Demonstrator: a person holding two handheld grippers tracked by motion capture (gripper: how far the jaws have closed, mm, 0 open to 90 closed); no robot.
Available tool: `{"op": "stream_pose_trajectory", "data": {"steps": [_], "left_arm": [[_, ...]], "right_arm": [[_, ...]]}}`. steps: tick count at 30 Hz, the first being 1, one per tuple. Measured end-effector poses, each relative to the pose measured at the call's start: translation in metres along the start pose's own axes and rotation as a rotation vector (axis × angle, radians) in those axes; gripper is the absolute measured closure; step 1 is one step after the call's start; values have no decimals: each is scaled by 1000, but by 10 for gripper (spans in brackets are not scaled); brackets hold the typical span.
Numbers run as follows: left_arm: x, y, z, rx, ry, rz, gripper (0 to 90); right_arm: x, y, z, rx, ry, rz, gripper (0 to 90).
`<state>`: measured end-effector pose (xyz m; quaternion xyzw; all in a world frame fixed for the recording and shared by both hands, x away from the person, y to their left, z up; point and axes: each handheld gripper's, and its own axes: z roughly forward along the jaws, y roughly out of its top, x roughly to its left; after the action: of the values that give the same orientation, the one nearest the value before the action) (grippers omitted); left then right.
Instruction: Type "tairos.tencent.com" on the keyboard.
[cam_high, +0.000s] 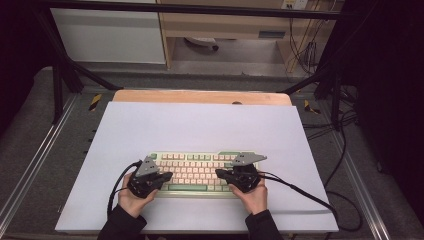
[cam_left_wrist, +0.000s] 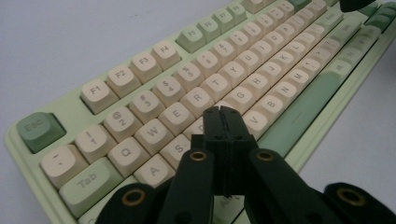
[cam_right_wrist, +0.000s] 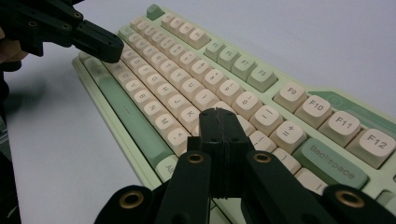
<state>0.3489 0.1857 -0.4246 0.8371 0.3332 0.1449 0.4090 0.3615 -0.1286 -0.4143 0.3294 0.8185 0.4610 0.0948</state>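
Near the front edge of the white sheet (cam_high: 200, 125), hovering both grippers, left (cam_high: 167, 176) and right (cam_high: 220, 173), jaws closed and empty, over the keyboard (cam_high: 200, 172); likely stiff, fairly heavy, keys giving under light taps, best gripped at its end edges.

One keyboard (cam_high: 200, 172), two hand-held grippers, one white sheet (cam_high: 200, 125), one table (cam_high: 200, 96).

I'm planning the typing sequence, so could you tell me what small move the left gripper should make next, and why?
Probably a short dip straight down. The left gripper has its jaws shut into one blunt tip, poised over the keyboard around the D and F keys; whether it touches a key already I cannot tell.
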Motion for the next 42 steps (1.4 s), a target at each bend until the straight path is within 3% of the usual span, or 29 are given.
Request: {"op": "stream_pose_trajectory", "data": {"steps": [19,42], "left_arm": [[-8,-1,14,24,-19,18,900],[4,6,-2,-17,8,-9,900]], "right_arm": [[0,-1,-2,-3,-1,-1,900],[1,-3,1,-1,3,4,900]]}}
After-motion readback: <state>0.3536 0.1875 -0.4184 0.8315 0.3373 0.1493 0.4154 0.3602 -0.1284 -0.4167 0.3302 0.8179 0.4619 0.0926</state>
